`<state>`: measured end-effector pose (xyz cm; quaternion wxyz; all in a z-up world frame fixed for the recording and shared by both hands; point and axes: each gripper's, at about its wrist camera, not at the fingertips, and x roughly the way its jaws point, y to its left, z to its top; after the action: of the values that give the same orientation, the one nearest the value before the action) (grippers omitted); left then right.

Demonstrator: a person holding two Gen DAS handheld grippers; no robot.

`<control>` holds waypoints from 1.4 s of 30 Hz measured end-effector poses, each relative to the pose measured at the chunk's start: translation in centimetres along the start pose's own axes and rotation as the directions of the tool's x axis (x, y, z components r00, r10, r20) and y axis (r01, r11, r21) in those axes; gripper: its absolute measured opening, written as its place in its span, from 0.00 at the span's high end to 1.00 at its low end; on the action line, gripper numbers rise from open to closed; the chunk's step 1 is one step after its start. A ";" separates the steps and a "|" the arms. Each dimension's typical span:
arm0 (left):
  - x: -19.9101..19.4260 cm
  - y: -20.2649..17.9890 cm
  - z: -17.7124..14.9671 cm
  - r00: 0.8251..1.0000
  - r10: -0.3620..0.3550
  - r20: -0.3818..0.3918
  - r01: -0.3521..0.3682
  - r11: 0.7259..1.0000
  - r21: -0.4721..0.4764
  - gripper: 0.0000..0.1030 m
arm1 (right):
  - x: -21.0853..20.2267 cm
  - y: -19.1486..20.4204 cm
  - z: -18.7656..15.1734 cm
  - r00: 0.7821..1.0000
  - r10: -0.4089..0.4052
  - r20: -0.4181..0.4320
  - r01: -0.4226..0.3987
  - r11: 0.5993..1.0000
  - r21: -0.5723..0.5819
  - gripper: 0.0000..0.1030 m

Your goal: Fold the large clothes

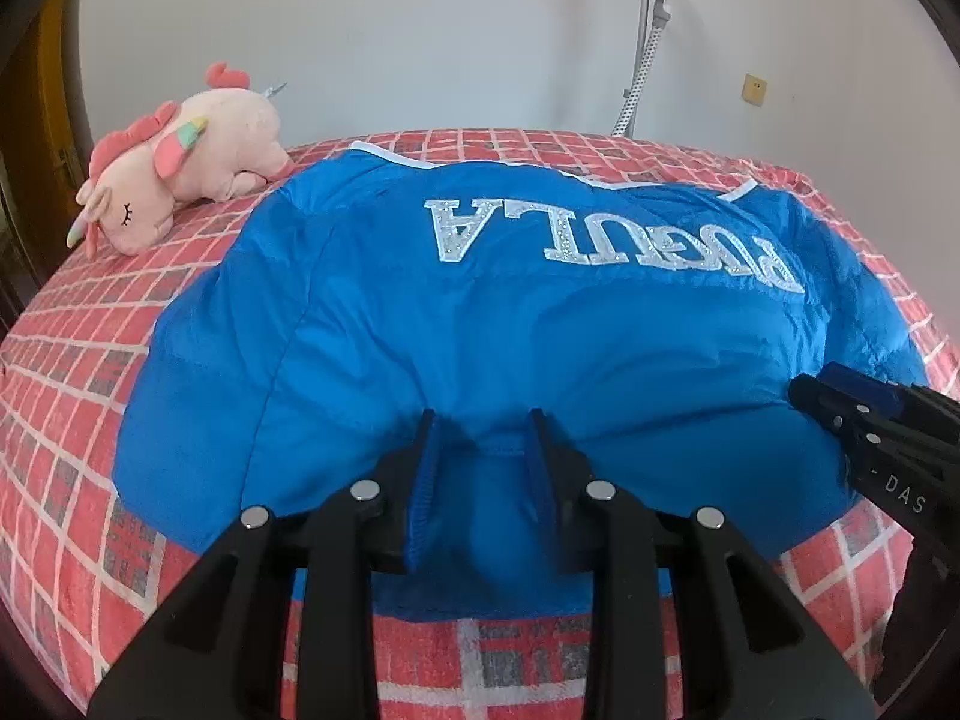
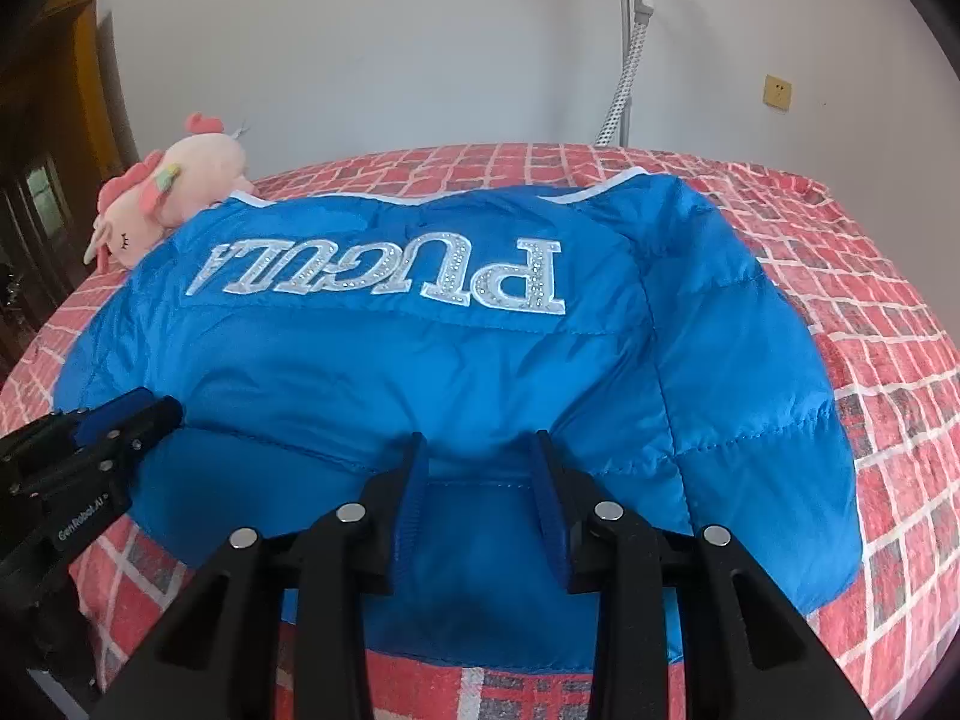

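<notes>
While the blue padded jacket (image 1: 480,312) lies spread across the red checked bedspread (image 1: 72,396), both grippers have a fold of its near edge bunched between their fingers. The left gripper (image 1: 483,420) is clamped on that edge: blue fabric fills the gap between its two black fingers (image 1: 420,450), and the rest of the jacket stretches away ahead of the tips. To its right, just beside it along the same near edge, the right gripper (image 2: 480,441) is likewise closed on the jacket, cloth pressed between its blue-padded fingers (image 2: 552,480) and puffing up just beyond them. Ahead of both grippers, across the jacket's back, runs white sparkly lettering (image 2: 384,276), upside down from this side. Beyond the lettering, the jacket's far edge shows a thin white trim (image 1: 384,153). Far ahead and to the left of the left gripper, a pink plush unicorn (image 1: 180,162) lies on the bedspread, close to the jacket's far left corner. Behind the bed stands a white wall (image 1: 420,30), with a garment steamer pole (image 1: 645,42) ahead and to the right, and a yellow wall socket (image 2: 777,91) further right.
</notes>
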<state>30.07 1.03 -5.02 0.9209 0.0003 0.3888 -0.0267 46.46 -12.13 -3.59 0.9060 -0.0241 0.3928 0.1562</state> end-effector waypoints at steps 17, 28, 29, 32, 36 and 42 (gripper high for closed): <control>1.9 13.4 8.7 0.995 0.045 -0.085 -0.059 0.985 -0.163 0.27 | -3.3 -14.9 4.3 0.994 -0.003 -0.106 0.028 0.971 0.238 0.25; 7.0 14.2 8.6 0.981 -0.133 -0.139 0.097 0.967 -0.236 0.11 | 3.2 -15.7 4.2 0.957 0.191 -0.220 -0.121 0.948 0.295 0.08; 7.5 14.1 8.7 0.981 -0.132 -0.139 0.096 0.967 -0.236 0.10 | 3.6 -15.6 4.0 0.953 0.199 -0.229 -0.126 0.946 0.298 0.07; 8.5 13.8 8.9 0.980 -0.149 -0.136 0.111 0.961 -0.252 0.10 | 4.8 -15.4 3.7 0.945 0.217 -0.246 -0.136 0.941 0.308 0.04; 9.0 13.1 9.0 0.981 -0.152 -0.121 0.114 0.954 -0.279 0.20 | 4.9 -14.5 3.8 0.951 0.208 -0.227 -0.138 0.947 0.290 0.15; 7.5 12.5 9.4 0.985 -0.149 -0.085 0.120 0.953 -0.278 0.54 | 3.5 -13.2 3.9 0.943 0.287 -0.168 -0.228 0.926 0.301 0.63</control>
<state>42.70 12.91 -4.09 0.8866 -0.1511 0.4357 -0.0358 55.43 -23.07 -4.46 0.8254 0.1389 0.5034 0.2144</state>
